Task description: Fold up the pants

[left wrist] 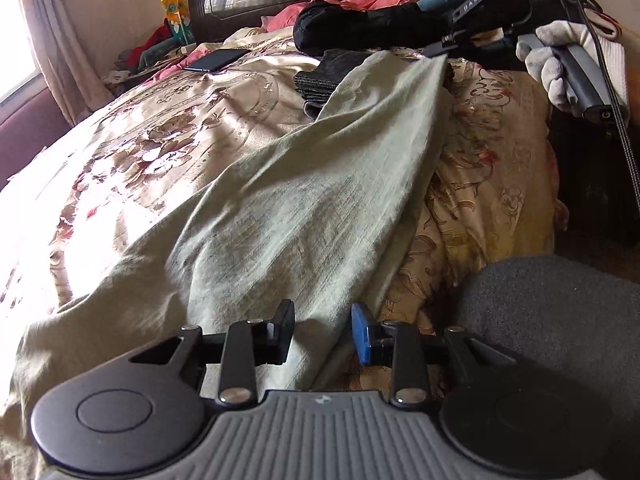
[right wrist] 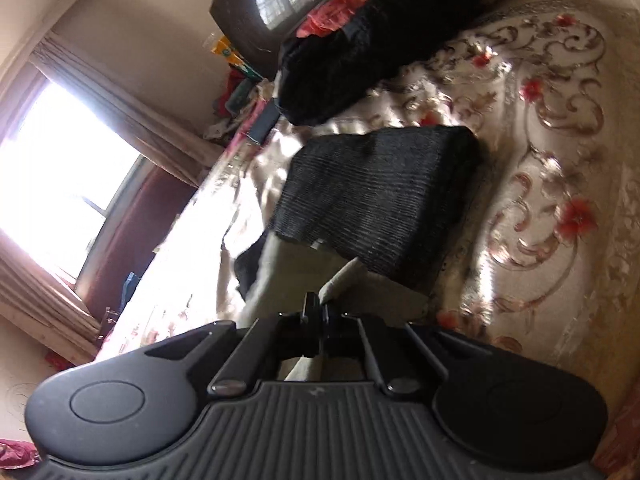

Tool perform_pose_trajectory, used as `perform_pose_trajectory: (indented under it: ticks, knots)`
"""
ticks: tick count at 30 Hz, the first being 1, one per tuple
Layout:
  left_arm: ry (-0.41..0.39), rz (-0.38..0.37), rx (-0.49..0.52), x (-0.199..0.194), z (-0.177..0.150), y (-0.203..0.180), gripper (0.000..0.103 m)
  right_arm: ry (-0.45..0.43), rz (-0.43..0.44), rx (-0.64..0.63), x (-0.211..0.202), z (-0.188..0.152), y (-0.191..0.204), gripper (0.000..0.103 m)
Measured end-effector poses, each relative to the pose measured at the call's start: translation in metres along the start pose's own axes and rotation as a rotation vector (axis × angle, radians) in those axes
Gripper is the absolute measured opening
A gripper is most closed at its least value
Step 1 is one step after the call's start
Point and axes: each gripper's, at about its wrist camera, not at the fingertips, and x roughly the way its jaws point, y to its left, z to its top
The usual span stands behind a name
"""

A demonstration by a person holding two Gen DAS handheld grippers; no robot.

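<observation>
Lettering on the right gripper (left wrist: pixel 438 53) is seen but is too small to be read. Its jaws are pressed together on an end of the pale green pants (left wrist: pixel 280 200), which are spread over the floral bedspread (left wrist: pixel 140 152). The left gripper (left wrist: pixel 322 332) is parted over the cloth, with nothing pinched.

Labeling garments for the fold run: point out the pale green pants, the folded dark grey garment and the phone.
pale green pants (left wrist: pixel 288 200), left wrist view, middle of the spread cloth.
folded dark grey garment (right wrist: pixel 380 196), right wrist view, centre of its ribbed top face.
phone (left wrist: pixel 218 60), left wrist view, middle of its dark face.
</observation>
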Motion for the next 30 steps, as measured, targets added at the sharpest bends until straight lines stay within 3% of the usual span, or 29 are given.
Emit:
perform_pose_trajectory:
  ticks: [3, 8, 12, 14, 16, 17, 21, 25, 27, 30]
  knots:
    - [0.007, -0.003, 0.001, 0.0, 0.001, 0.0, 0.045, 0.001, -0.017, -0.031, -0.001, 0.004, 0.006, 0.003]
    - [0.019, -0.008, 0.002, 0.003, -0.004, -0.004, 0.045, 0.058, -0.097, 0.026, 0.005, -0.01, -0.02, 0.003]
    - [0.024, -0.021, 0.012, 0.003, -0.003, -0.005, 0.046, 0.087, -0.139, 0.037, 0.008, -0.014, -0.033, 0.01]
    - [0.016, -0.017, 0.013, 0.002, -0.003, -0.006, 0.046, 0.085, -0.131, 0.055, 0.004, -0.019, -0.038, 0.019]
    - [0.012, -0.018, 0.011, 0.002, -0.004, -0.006, 0.046, 0.076, -0.102, 0.106, 0.001, -0.027, -0.047, 0.044]
    - [0.013, -0.018, 0.013, 0.002, -0.004, -0.006, 0.046, 0.073, -0.091, 0.125, 0.001, -0.03, -0.051, 0.045]
    - [0.011, -0.014, 0.016, 0.0, -0.007, -0.007, 0.046, 0.041, -0.053, 0.139, 0.007, -0.036, -0.053, 0.045]
    - [0.009, -0.01, -0.015, 0.003, -0.01, -0.004, 0.047, 0.029, 0.053, 0.143, 0.026, -0.038, -0.046, 0.044]
    - [0.008, -0.009, -0.03, 0.004, -0.01, -0.004, 0.047, 0.025, 0.039, 0.151, 0.039, -0.043, -0.046, 0.033]
    - [0.004, 0.001, -0.025, 0.003, -0.009, -0.003, 0.05, 0.011, 0.055, 0.263, 0.038, -0.045, -0.055, 0.016]
